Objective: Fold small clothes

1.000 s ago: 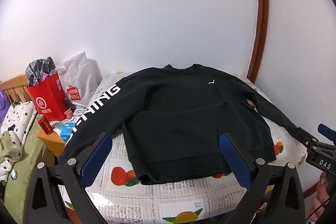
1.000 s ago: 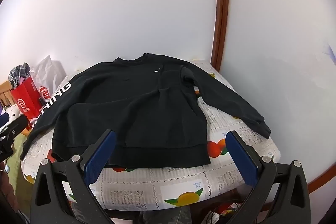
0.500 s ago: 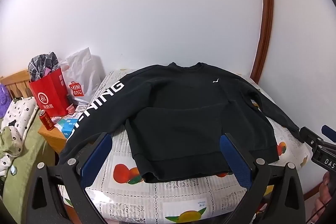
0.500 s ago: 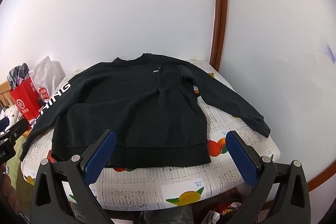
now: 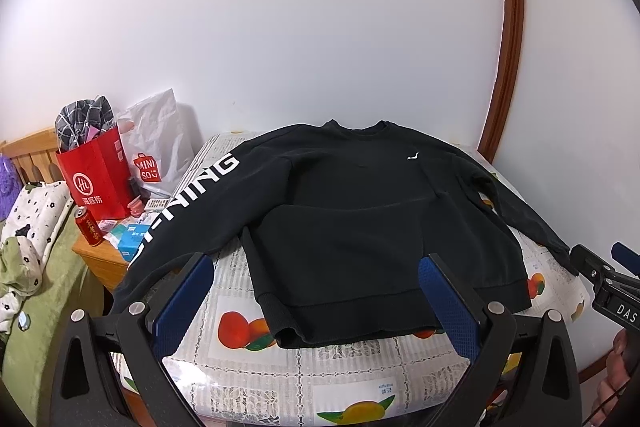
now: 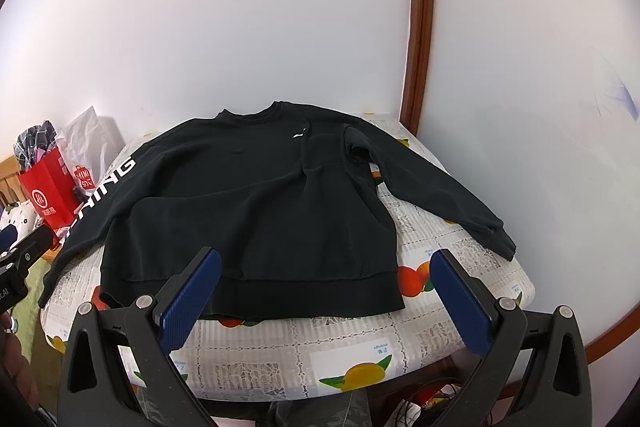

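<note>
A black sweatshirt point(image 5: 360, 219) is lying spread face up on the fruit-print tablecloth point(image 5: 360, 387), filling the middle of both wrist views with its collar toward the top of the frame and its hem toward the bottom — so its long axis is running straight away from both grippers. The left gripper point(image 5: 320, 303) is hovering over the hem with its jaws standing wide apart and nothing between them; the right gripper point(image 6: 326, 301) is doing the same, also spread and empty. The lettered sleeve point(image 5: 188, 203) is trailing off the table edge toward the lower left of the left wrist view, nearer the left gripper, while the plain sleeve point(image 6: 440, 195) is stretching toward the right edge of the right wrist view — probably the right gripper's to fold in.
</note>
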A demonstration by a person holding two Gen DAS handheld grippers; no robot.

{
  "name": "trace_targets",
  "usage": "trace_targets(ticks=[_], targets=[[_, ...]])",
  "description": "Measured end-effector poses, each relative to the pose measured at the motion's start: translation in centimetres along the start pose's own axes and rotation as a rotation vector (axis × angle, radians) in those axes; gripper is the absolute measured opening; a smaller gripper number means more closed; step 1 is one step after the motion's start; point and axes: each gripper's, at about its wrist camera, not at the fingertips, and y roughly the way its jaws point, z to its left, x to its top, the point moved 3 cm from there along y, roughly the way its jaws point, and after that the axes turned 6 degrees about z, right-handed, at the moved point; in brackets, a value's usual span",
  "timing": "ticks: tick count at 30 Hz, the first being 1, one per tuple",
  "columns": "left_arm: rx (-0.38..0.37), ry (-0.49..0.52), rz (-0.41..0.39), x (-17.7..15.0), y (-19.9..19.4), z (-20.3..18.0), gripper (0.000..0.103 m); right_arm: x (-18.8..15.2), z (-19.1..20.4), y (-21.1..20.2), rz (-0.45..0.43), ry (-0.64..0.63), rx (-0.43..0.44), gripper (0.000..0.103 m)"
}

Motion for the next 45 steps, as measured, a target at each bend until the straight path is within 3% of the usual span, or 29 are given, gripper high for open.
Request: trace_targets(ticks=[45], targets=[[-0.003, 0.000, -0.004, -0.30, -0.17, -0.39, 0.103, -0.68, -0.41, -0.31, -0.008, 0.017, 0.005, 0.103]])
